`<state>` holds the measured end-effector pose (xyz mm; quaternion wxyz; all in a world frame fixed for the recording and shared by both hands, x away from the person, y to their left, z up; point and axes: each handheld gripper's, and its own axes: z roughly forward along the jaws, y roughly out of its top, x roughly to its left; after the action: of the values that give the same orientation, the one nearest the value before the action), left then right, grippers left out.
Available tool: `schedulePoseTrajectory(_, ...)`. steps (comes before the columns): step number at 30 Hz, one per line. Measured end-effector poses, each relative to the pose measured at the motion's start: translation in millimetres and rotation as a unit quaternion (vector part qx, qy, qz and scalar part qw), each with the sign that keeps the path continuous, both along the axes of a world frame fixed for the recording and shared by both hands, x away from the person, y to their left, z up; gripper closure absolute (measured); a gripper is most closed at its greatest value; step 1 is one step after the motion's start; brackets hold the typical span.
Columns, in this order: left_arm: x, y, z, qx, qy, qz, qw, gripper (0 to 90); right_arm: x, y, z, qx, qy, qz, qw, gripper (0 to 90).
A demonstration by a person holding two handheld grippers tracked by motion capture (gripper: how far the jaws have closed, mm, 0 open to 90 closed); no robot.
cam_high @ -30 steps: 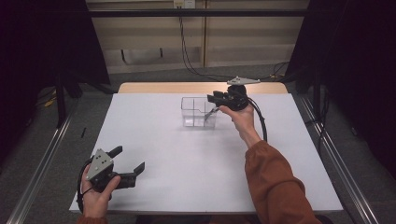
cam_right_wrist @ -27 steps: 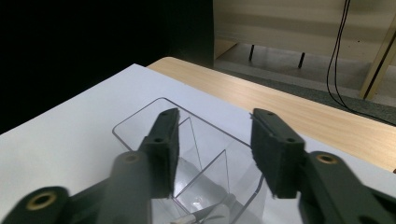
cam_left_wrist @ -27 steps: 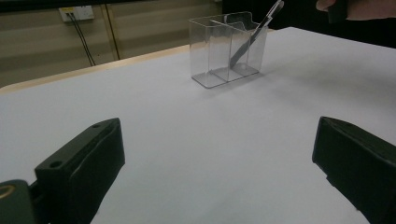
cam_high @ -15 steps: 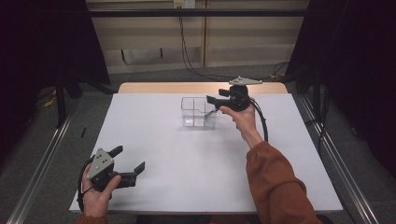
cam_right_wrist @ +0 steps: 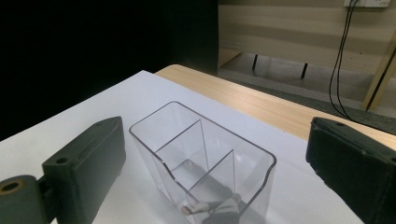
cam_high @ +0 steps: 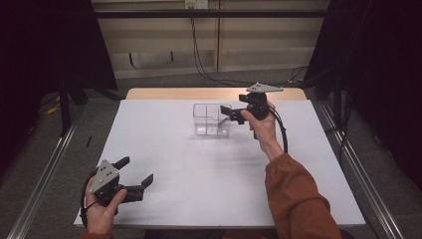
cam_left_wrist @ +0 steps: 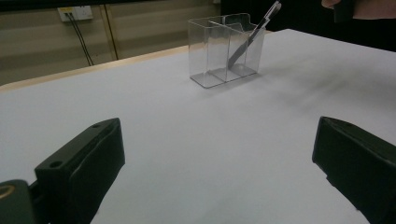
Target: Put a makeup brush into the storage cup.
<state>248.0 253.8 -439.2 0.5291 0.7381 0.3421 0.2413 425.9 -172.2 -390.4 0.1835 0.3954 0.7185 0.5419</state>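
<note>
The clear organizer near the tabletop's far edge holds the pen; our right gripper, jaws just opened and empty, should lift straight away. Left gripper gapes idle.

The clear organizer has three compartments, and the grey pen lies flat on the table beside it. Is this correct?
Not quite. The pen does not lie on the table; it stands tilted inside an end compartment of the clear organizer, as the left gripper view shows. The three compartments are correct.

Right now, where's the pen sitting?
The pen leans tilted inside the end compartment of the clear organizer, toward the far middle of the white table, just beside the open right gripper.
</note>
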Motion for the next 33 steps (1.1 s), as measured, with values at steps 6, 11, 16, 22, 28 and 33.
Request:
schedulePoseTrajectory(6,0.1,-1.4,0.0,0.006,0.000,-0.001,1.0000,2.3,-9.3,-6.0,-1.2,0.002,-0.004,0.003,1.0000,5.9)
schedulePoseTrajectory(11,0.9,0.3,-0.2,0.004,0.000,0.001,1.0000,2.3,-15.5,-12.3,-1.3,-0.001,-0.001,-0.005,1.0000,6.5)
schedulePoseTrajectory(16,0.9,0.1,-0.2,0.003,0.001,0.000,1.0000,2.3,-20.0,-18.8,-3.5,-0.004,0.004,-0.009,0.9999,6.6)
schedulePoseTrajectory(22,0.9,0.3,-0.1,0.004,0.000,0.001,1.0000,2.3,-26.7,-25.2,-5.7,-0.007,0.001,-0.022,0.9997,6.2)
schedulePoseTrajectory(28,0.9,0.7,0.0,0.004,0.000,0.002,1.0000,2.3,-33.0,-31.6,-6.0,-0.013,-0.006,-0.031,0.9994,6.2)
schedulePoseTrajectory(33,0.7,0.7,0.1,0.002,0.001,0.005,1.0000,2.3,-38.3,-36.2,-4.5,-0.008,-0.014,-0.031,0.9994,5.7)
